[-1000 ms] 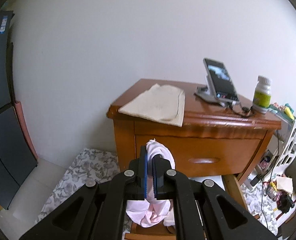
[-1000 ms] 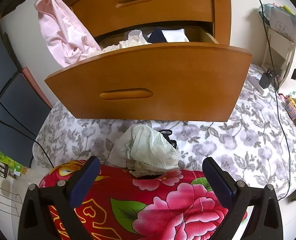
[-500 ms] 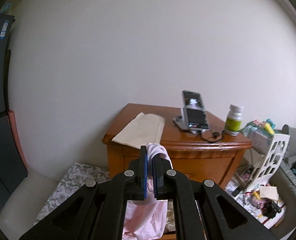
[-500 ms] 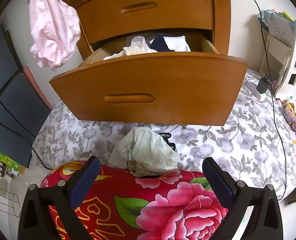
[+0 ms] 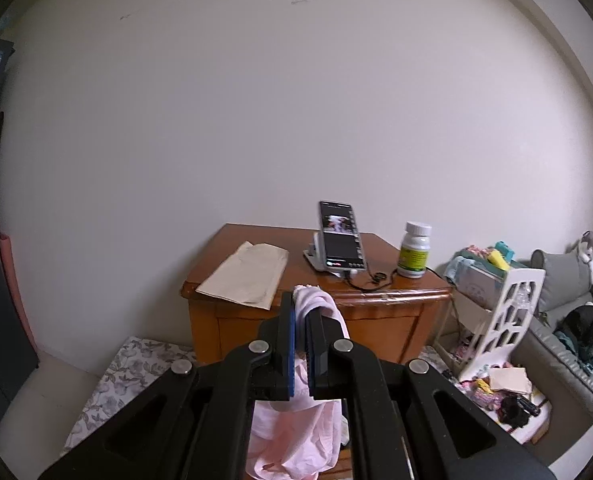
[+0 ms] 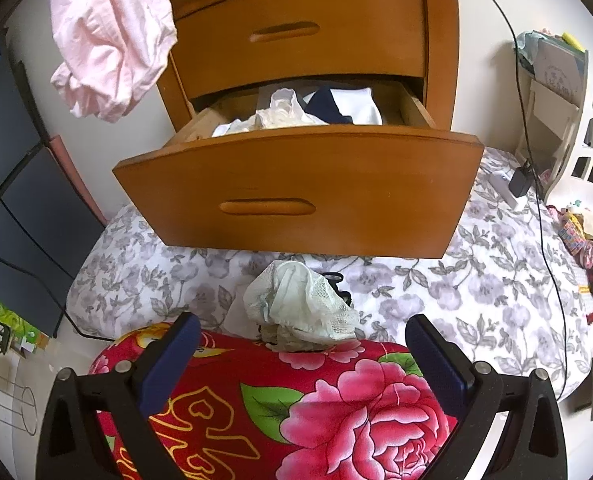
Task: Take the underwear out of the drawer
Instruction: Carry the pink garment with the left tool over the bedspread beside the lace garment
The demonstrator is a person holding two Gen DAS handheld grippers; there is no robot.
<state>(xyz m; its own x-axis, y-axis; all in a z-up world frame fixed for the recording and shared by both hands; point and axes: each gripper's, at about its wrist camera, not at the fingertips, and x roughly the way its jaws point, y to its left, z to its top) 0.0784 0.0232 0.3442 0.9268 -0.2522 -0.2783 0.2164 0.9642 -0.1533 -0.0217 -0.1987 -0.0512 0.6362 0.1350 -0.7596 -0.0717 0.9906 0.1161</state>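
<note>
Underwear: the pink underwear (image 5: pixel 296 436) hangs from your left gripper (image 5: pixel 301 312), up in the air and clear of the drawer; from the right wrist view the same pink piece (image 6: pixel 110 36) dangles at the upper left, beside the nightstand.
Left gripper: your jaws are pinched tight on the pink fabric, which loops over the tips and drapes down below them.
Right gripper: your right gripper (image 6: pixel 302 340) stands wide with nothing between the jaws (it hovers above a red flowered cushion (image 6: pixel 296 412)).
Drawer: the lower drawer (image 6: pixel 300 188) is pulled out, and light and dark clothes (image 6: pixel 296 114) lie bunched inside it; the upper drawer (image 6: pixel 296 36) is closed.
Floor: a pale lacy piece (image 6: pixel 300 300) lies crumpled on the grey flowered mat (image 6: pixel 496 264), touching the far edge of the cushion, in front of the open drawer.
Nightstand top: in your left view the nightstand (image 5: pixel 316 320) carries a folded beige cloth (image 5: pixel 248 274), a phone (image 5: pixel 342 236) propped upright on a stand, and a white bottle (image 5: pixel 414 250) with a green label (a cable runs between phone and bottle).
Right of the nightstand: a white cut-out rack (image 5: pixel 508 320) stands near it.
</note>
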